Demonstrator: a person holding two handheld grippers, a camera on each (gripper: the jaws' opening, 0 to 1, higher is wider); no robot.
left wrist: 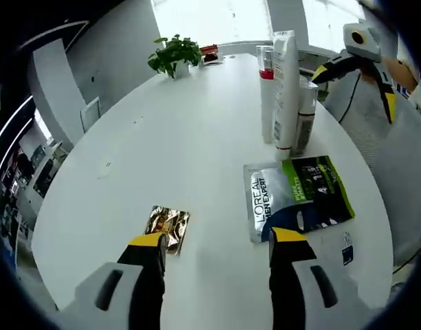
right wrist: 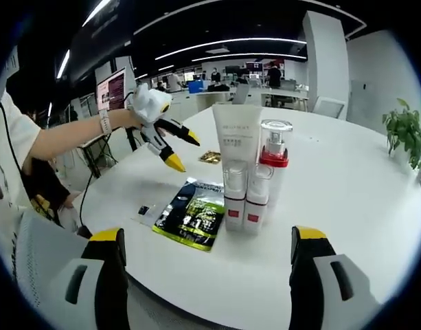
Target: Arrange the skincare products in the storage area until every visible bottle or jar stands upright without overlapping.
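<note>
- Skincare cluster stands upright on the white table (left wrist: 196,137): a tall white tube (right wrist: 236,141), a red-collared pump bottle (right wrist: 274,155) and two small bottles (right wrist: 234,196) touching in front, dead ahead of the right gripper (right wrist: 207,251).
- Green-and-black sachet (left wrist: 299,196) lies flat just beside the cluster, right off the left gripper (left wrist: 217,240), one jaw tip over its edge.
- Plant (left wrist: 174,53) sits at the far edge.
- Gold packet (left wrist: 167,223) lies flat by the other jaw.
- Both grippers have jaws wide apart, holding nothing.
</note>
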